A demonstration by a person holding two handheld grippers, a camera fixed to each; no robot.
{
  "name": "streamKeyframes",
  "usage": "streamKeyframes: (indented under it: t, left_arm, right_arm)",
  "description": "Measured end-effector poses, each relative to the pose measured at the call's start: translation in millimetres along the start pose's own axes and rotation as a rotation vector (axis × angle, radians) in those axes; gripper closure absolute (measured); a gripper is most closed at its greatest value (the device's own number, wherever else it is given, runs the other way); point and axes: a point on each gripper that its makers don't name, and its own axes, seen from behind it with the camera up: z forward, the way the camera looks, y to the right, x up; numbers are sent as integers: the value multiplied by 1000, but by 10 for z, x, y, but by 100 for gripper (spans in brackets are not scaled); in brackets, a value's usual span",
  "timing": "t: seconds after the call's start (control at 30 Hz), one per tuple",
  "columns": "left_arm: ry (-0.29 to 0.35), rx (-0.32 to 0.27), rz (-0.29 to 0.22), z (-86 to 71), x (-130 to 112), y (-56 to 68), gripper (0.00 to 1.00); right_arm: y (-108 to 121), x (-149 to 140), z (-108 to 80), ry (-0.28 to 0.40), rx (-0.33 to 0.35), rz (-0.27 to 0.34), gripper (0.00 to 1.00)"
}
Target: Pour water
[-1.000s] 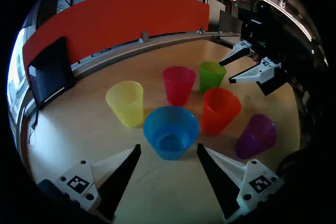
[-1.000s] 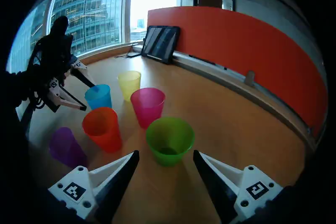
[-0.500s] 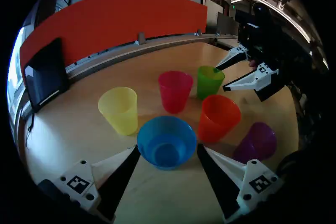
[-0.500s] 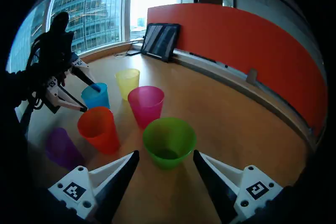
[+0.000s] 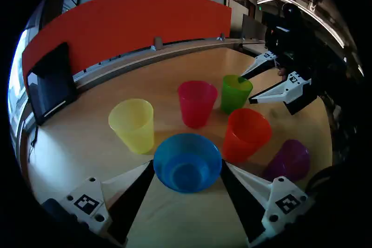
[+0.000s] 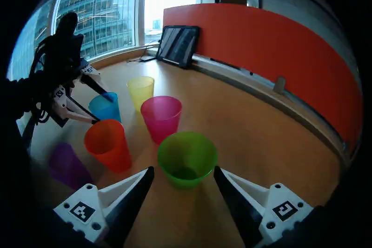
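Grasping of the two cups is judged to be the step in hand; nothing is being poured yet. The left tool [image 5: 187,163] is held wide, and the blue translucent plastic cup [image 5: 186,176] stands upright between its two fingers, with the rim just beside both tips. Whether the tips touch it cannot be told. The right tool [image 6: 183,170] is held wide in the same way, with the green translucent plastic cup [image 6: 187,155] upright between its fingers. Whether water is in either cup cannot be told, so it is not clear which cup is to be poured from.

For the next move, each tool is expected to be closed on its cup. This should be done gently, because thin plastic walls can be squeezed out of shape and a tapered cup can slip. After that, one cup must be lifted and tilted over the other.

Other cups are crowded just ahead of both tools on the light wooden tabletop [image 5: 107,76]. Seen from the left tool, a yellow plastic cup [image 5: 132,124] stands ahead to the left, a pink plastic cup [image 5: 197,103] straight ahead, and an orange plastic cup [image 5: 245,134] just ahead of the right finger. A purple plastic cup [image 5: 289,159] is placed further right and seems to be upside down. The orange and pink cups stand between the two tools and could be knocked when a cup is carried across. A dark flat screen [image 5: 50,83] is leaned far ahead to the left, well apart.
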Motion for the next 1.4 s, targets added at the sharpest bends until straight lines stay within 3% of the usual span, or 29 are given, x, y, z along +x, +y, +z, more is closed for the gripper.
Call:
streamKeyframes:
  t: [0.17, 0.23, 0.3, 0.97, 1.07, 1.4]
  left_arm:
    - [8, 0, -10, -13, 14, -9, 3]
    - [9, -7, -18, -9, 17, 2, 11]
    - [11, -12, -25, -4, 18, 9, 12]
    - [18, -5, -29, -30, 8, -9, 12]
    - [20, -5, -29, -29, 7, -8, 12]
    - [41, -2, -39, -99, 44, -2, 12]
  right_arm:
    - [-2, -5, 26, -3, 3, 3, 1]
    - [-10, 2, 29, -2, 5, 3, 1]
    - [-14, 8, 36, -2, 6, 3, 1]
    - [10, 136, 238, 20, 5, 15, 1]
    - [17, 132, 255, 19, -1, 15, 8]
    - [-2, 190, 153, 49, -3, 24, 8]
